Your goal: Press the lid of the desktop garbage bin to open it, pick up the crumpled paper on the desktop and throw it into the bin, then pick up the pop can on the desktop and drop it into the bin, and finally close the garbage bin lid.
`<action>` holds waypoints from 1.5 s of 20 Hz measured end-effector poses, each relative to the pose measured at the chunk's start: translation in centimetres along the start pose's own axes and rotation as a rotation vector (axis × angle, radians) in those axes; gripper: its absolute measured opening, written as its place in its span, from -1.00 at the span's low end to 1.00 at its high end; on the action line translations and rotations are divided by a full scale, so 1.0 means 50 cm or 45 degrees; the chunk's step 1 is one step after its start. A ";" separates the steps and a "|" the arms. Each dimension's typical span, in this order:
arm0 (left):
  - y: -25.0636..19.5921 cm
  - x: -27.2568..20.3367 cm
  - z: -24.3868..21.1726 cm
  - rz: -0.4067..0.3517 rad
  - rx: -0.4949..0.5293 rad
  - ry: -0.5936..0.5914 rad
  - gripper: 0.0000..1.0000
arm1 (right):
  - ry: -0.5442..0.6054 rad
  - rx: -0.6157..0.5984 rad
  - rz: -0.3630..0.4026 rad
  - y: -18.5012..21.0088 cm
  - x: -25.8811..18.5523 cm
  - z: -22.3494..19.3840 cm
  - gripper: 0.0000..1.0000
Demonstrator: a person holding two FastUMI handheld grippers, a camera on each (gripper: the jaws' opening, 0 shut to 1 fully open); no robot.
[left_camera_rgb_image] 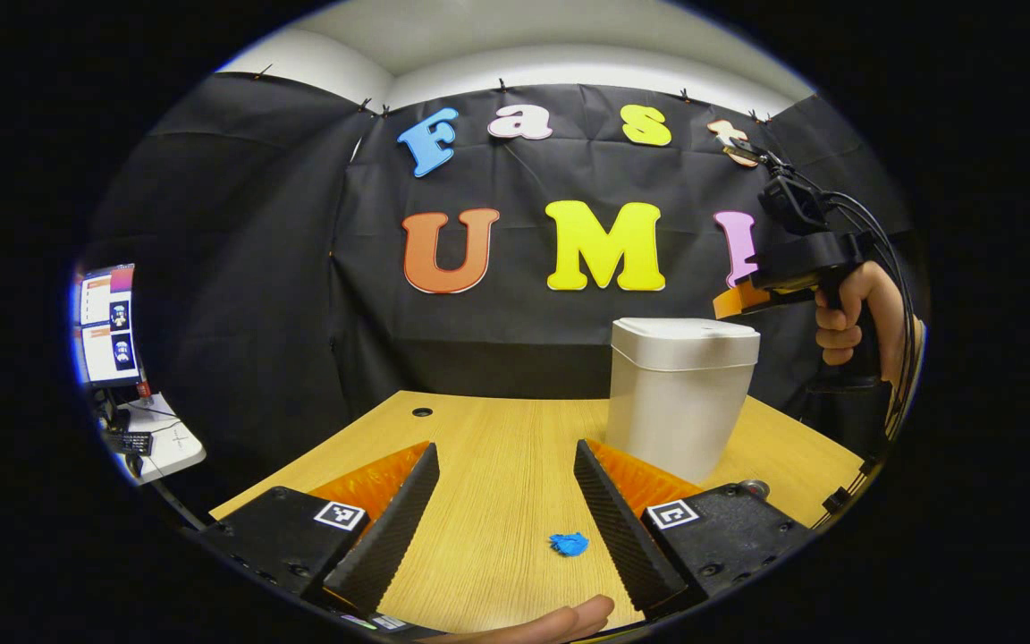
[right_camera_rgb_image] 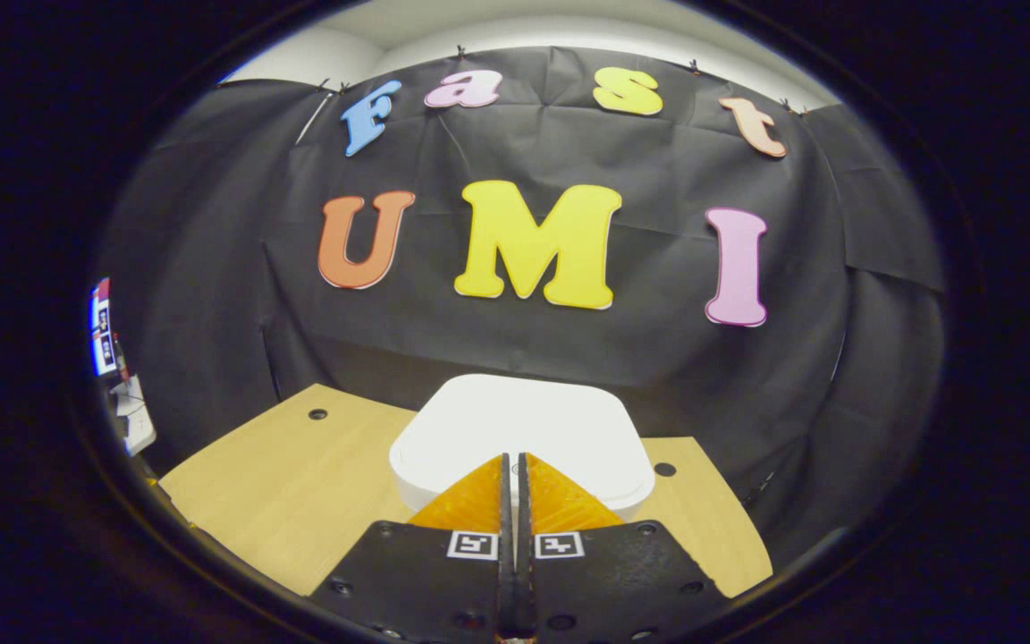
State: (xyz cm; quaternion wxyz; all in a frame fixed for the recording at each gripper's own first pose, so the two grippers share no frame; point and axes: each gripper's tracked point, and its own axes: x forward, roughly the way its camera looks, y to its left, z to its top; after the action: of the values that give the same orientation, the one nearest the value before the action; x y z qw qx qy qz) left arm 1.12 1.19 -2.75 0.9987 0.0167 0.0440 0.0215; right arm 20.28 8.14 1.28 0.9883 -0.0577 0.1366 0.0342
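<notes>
Standing upright toward the back right of the wooden counter (left_camera_rgb_image: 497,465): one white garbage bin (left_camera_rgb_image: 680,394), lid (right_camera_rgb_image: 524,429) down, contents hidden. Crumpled paper (left_camera_rgb_image: 569,543), blue, lies loose on the counter near the front, between the left gripper (left_camera_rgb_image: 506,465) jaws, which are spread wide and empty. Right gripper (right_camera_rgb_image: 511,465), jaws pressed together with nothing between them, hovers over the lid, held by a hand (left_camera_rgb_image: 855,322).
</notes>
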 end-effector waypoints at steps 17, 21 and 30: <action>0.030 0.007 -0.002 0.051 -0.024 0.014 0.96 | 0.110 0.092 -0.002 0.013 0.032 -0.037 -0.97; 0.033 0.011 -0.010 0.049 -0.018 0.027 0.96 | 0.089 0.071 0.005 0.017 0.001 -0.052 -0.97; 0.046 0.006 0.003 0.094 0.069 -0.009 0.96 | 0.630 0.177 0.236 0.131 0.079 -0.431 -0.96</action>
State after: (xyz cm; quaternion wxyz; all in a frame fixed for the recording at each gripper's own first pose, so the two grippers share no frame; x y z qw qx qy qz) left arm 1.34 3.51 -2.54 0.9965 0.0454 0.0403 0.0573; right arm 17.78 12.18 -21.10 0.9192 0.0165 0.3805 0.0999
